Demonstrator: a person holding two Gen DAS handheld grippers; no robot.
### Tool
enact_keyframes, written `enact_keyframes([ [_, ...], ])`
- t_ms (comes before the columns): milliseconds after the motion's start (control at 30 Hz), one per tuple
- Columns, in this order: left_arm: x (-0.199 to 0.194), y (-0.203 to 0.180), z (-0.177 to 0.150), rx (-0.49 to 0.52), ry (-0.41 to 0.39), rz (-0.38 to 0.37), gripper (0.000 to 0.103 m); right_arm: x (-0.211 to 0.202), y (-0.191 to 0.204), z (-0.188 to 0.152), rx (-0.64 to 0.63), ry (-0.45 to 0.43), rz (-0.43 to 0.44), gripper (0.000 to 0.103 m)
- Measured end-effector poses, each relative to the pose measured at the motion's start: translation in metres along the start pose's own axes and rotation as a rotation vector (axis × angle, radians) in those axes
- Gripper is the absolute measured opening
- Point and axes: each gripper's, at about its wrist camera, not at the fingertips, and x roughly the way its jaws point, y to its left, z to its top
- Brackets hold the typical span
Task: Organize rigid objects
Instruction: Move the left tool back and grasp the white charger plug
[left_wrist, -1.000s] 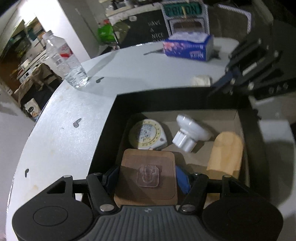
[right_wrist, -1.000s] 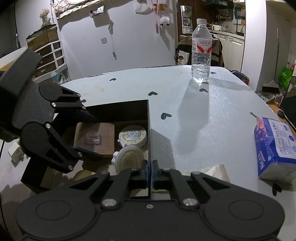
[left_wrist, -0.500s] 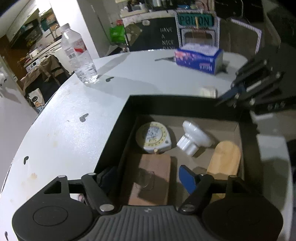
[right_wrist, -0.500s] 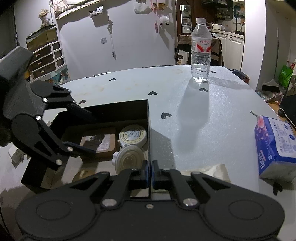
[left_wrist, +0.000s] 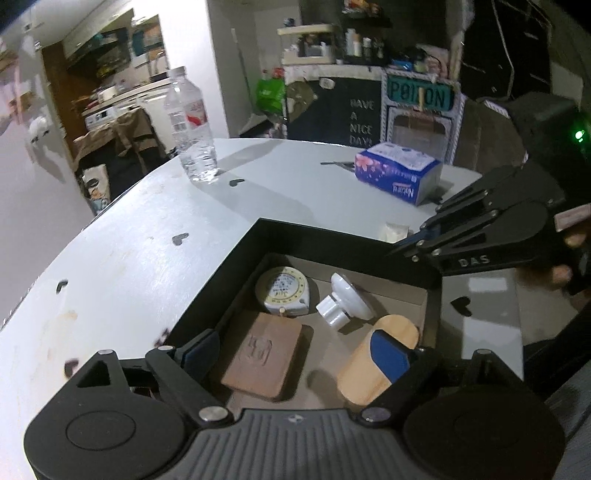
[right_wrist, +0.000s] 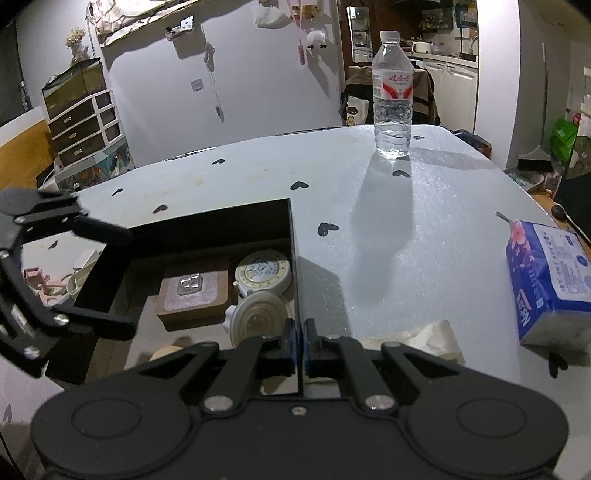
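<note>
Left wrist view looks down into the black box (left_wrist: 314, 236), which sits on the white counter (left_wrist: 147, 258) and holds four rigid pieces: a brown card with a clear adhesive hook (left_wrist: 264, 356) lying flat near the front, a round tape measure (left_wrist: 282, 291) behind it, a white plastic knob-like fitting (left_wrist: 341, 301) on its side next to that, and a pale wooden piece with a rounded end (left_wrist: 380, 360) along the right wall. The left tongs (left_wrist: 299, 354) hang over the box spread wide, holding nothing. The right tongs (right_wrist: 300, 345) are pinched together on the thin right wall of the box, judging by the edge running between the blue pads in the right wrist view. All four pieces look light and stiff; the card is thin and flat on the floor, so I'd say it needs taking by an edge, and the clear hook may be slick. The tape measure looks smooth and rounded, best gripped across its flat faces. The fitting seems easiest by its narrow stem, and the wooden piece across its width
</note>
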Motion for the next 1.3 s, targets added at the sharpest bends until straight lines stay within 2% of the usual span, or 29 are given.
enact_keyframes([
  [167, -0.019, -0.002, -0.009, -0.085, -0.032, 0.020, 0.089, 0.003, 0.003, 0.001, -0.007, 0.020, 0.022, 0.020],
  [367, -0.043, -0.003, -0.020, -0.203, -0.073, 0.078, 0.090, 0.007, 0.002, 0.003, 0.000, 0.048, 0.003, 0.011],
  [433, -0.051, -0.003, -0.026, -0.243, -0.097, 0.104, 0.097, 0.009, 0.002, 0.002, -0.002, 0.055, -0.001, 0.011],
  [567, -0.066, -0.004, -0.039, -0.339, -0.134, 0.157, 0.102, 0.009, 0.005, 0.000, -0.016, 0.050, -0.014, 0.010],
  [767, -0.084, -0.002, -0.065, -0.467, -0.168, 0.284, 0.103, 0.008, 0.002, -0.001, 0.004, 0.044, -0.015, 0.005],
  [1100, -0.092, 0.013, -0.121, -0.738, -0.173, 0.474, 0.103, 0.008, 0.003, -0.002, 0.002, 0.037, -0.022, 0.005],
  [1300, -0.095, 0.018, -0.145, -0.820, -0.150, 0.633, 0.103, 0.008, 0.003, -0.002, 0.001, 0.037, -0.023, 0.005],
])
